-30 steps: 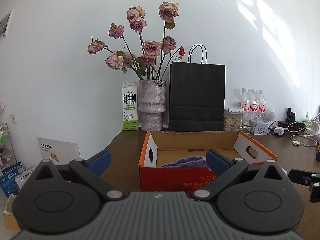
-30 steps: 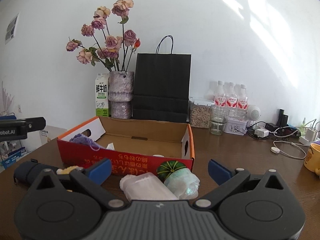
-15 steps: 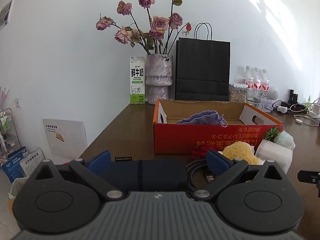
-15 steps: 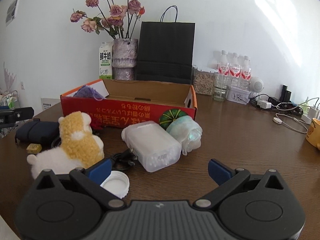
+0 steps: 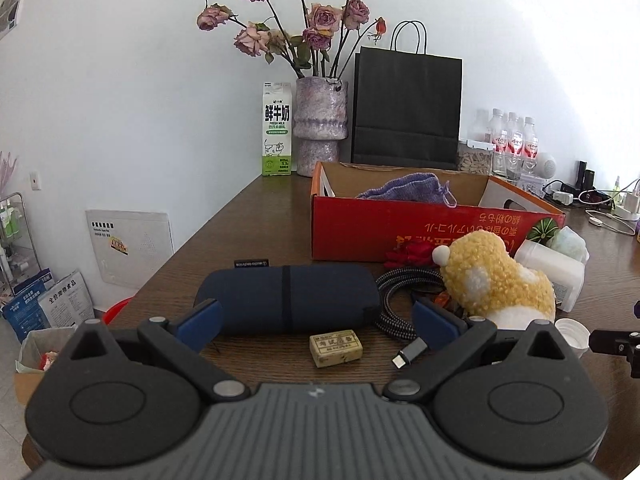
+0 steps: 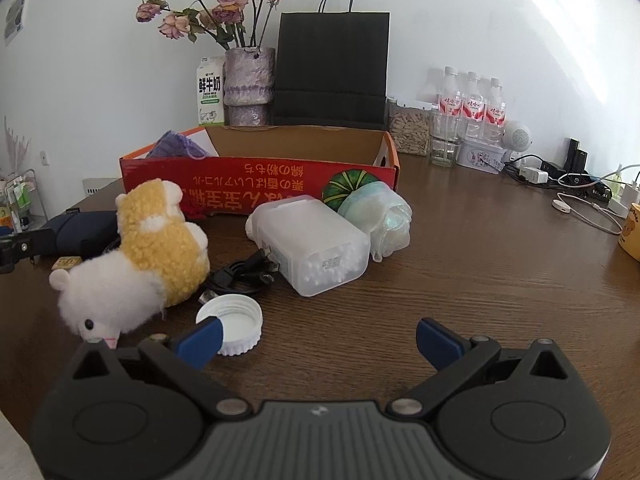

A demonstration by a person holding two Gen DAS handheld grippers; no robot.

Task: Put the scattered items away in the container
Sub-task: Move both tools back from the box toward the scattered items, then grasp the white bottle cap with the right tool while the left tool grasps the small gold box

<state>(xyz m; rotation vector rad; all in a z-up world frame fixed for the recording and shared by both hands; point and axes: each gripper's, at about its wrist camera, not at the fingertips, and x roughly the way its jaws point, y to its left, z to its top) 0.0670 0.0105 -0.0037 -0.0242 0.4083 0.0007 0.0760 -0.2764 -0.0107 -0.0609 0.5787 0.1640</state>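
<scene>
Brown tabletop (image 6: 480, 280) lies bare right of the plastic box (image 6: 316, 248).

Both grippers are low over the table, pointing fwd and pretty much level. Left gripper (image 5: 316, 318) has its jaws spread wide, blue pads (image 5: 199, 319) well apart, nothing between them. Right gripper (image 6: 318, 340) is the same deal: jaws wide, blue fingertips (image 6: 438, 342) holding nothing. Right one's tip pokes into the left cam's right edge.

Both hand-held grippers have drawn back from the red box (image 5: 420, 232).
</scene>
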